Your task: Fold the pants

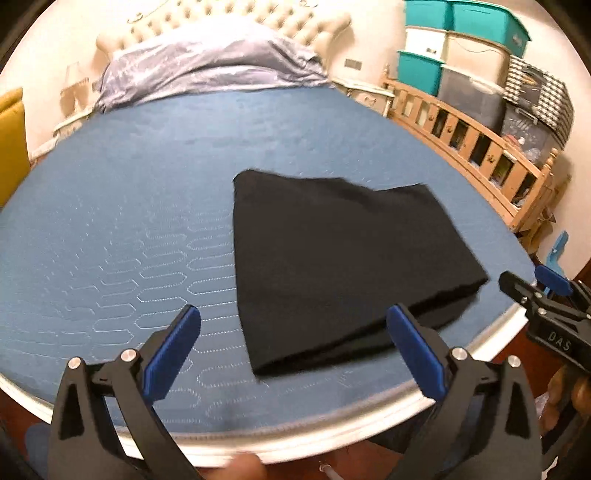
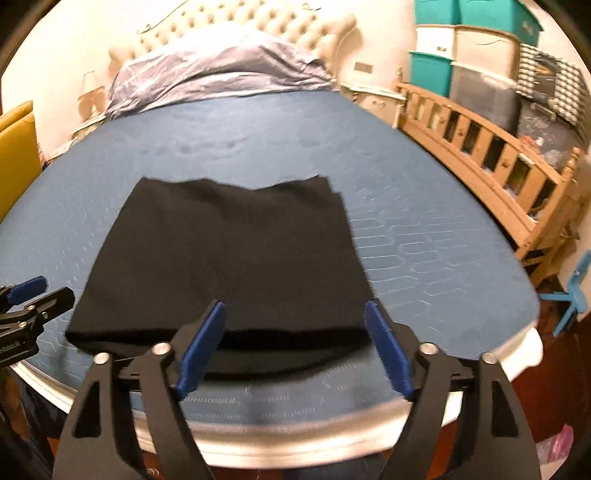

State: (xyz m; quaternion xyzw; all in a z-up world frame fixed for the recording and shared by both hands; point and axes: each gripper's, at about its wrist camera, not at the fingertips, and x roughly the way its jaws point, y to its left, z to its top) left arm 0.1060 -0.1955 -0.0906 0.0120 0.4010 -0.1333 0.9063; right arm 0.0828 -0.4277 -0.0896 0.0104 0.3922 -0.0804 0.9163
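With pants [image 1: 332, 266] folded near bed [image 1: 110, 221] edge, left gripper [image 1: 291, 347] and right gripper [image 2: 295, 343] spread apart, empty; careless snagging could undo folds.

A home bedroom: a blue mattress [image 1: 147, 192] under a tufted headboard [image 1: 236, 22]; stacked storage bins [image 1: 461, 48] beside it.

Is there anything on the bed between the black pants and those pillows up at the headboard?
Nothing. In both views only bare blue mattress lies between the folded pants and the pillows.
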